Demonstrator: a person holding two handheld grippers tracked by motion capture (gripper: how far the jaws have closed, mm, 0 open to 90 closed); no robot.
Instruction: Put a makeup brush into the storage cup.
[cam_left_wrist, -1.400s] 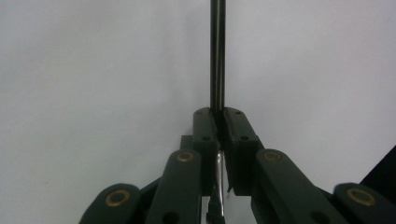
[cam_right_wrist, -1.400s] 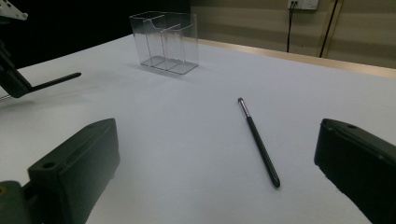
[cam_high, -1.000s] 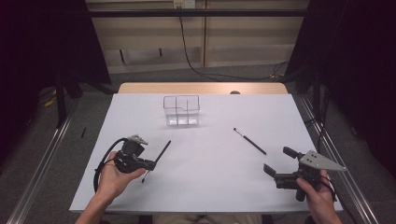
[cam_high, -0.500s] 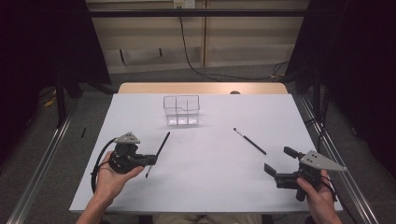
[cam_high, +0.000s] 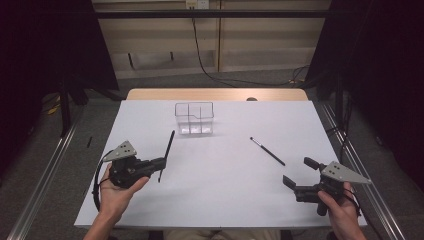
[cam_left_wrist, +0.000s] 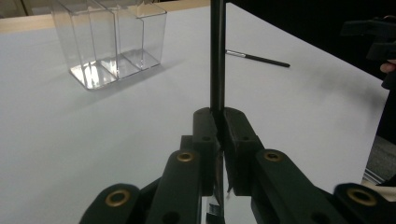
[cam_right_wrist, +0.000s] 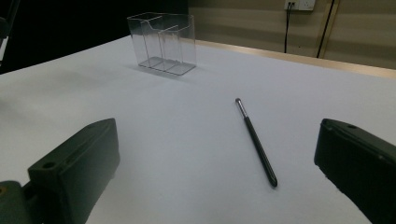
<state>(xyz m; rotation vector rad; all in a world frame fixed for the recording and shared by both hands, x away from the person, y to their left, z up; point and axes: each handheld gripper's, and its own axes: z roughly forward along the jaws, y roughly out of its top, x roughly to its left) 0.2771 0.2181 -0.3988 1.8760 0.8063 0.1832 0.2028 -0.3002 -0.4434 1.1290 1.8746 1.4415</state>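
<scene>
The white table (cam_high: 215, 200) was taken as the working surface, and the clear compartmented holder (cam_high: 194, 119) standing toward its far edge was taken as the landmark for all positions. The step in hand was judged to be the carrying of a black pen (cam_high: 166, 155) to that holder for insertion. For this to be done well, it was judged that the pen should be brought upright above one chosen compartment, lowered until its lower end was inside the walls, and only then released; a tilted entry was considered likely to catch a thin divider or tip the light holder. The left gripper (cam_high: 161, 163) was found on the near-left side of the holder, well apart from it, with its jaws clamped narrowly on the pen. In the left gripper view the shaft (cam_left_wrist: 217, 51) was seen rising straight out from between the pads (cam_left_wrist: 236, 135), gripped near one end, with most of its length projecting beyond them toward the holder (cam_left_wrist: 112, 42). The right gripper (cam_high: 298, 175) was found on the near-right side of the holder, jaws spread wide and nothing between them. A second pen (cam_right_wrist: 256, 140) was noted flat on the table, to the right of the holder, just ahead of those open jaws and untouched.
</scene>
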